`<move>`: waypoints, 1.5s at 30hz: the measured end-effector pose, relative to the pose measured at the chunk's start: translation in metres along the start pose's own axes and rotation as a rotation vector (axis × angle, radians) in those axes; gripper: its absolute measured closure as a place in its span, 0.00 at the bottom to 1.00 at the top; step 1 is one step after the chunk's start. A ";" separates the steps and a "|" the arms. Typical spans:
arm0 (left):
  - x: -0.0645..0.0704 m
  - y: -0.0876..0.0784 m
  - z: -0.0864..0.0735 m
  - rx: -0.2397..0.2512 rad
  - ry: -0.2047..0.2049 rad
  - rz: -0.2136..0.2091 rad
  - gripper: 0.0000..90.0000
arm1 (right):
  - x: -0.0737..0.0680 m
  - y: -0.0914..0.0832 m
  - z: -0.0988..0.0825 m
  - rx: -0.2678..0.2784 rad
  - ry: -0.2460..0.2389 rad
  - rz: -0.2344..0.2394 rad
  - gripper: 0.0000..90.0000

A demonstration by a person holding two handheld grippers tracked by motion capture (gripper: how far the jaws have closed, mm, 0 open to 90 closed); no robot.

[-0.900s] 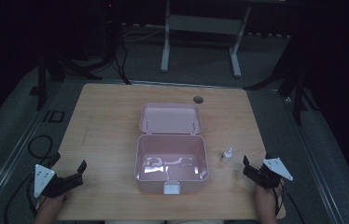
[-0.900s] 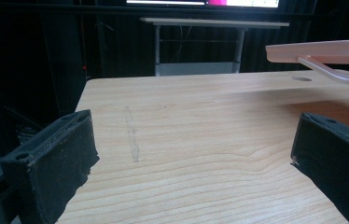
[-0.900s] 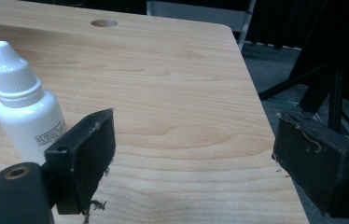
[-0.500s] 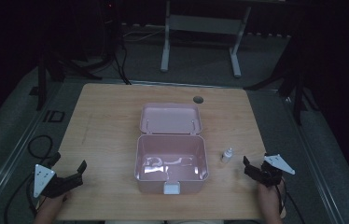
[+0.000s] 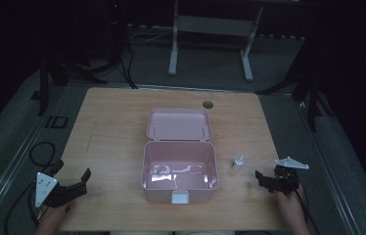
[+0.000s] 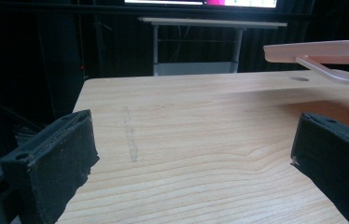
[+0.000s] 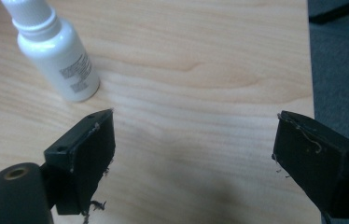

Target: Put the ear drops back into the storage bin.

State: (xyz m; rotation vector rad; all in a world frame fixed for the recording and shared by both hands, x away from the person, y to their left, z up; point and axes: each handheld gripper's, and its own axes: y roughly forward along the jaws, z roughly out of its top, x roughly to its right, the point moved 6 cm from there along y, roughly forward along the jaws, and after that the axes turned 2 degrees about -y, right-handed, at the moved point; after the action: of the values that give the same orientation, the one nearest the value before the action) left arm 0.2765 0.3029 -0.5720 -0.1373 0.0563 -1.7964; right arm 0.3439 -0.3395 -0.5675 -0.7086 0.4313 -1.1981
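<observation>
Each gripper is a black hand-held unit with two black jaws. The left gripper [image 5: 71, 183] carries a grey three-cornered plate on top, marked with small dark dots near its corners. The right gripper [image 5: 269, 180] carries a similar grey plate. A dark cable trails from each unit toward the near edge.

In the left gripper view, the jaws are thick rectangular blocks with matte, slightly rough pad faces; one shows a round hole in its upper edge. In the right gripper view, the pads [image 7: 93, 154] show frayed threads along their edges, and a rounded black part with a brass-coloured screw hole sits at lower left.
</observation>
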 end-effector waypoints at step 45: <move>0.000 0.000 0.000 0.001 0.000 -0.003 0.00 | -0.022 -0.029 -0.012 -0.823 -0.305 0.216 0.15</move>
State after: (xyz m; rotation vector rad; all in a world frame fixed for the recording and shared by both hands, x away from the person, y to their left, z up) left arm 0.2764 0.3028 -0.5720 -0.1362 0.0554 -1.7996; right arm 0.3089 -0.3277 -0.5569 -1.4852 0.7305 -0.6615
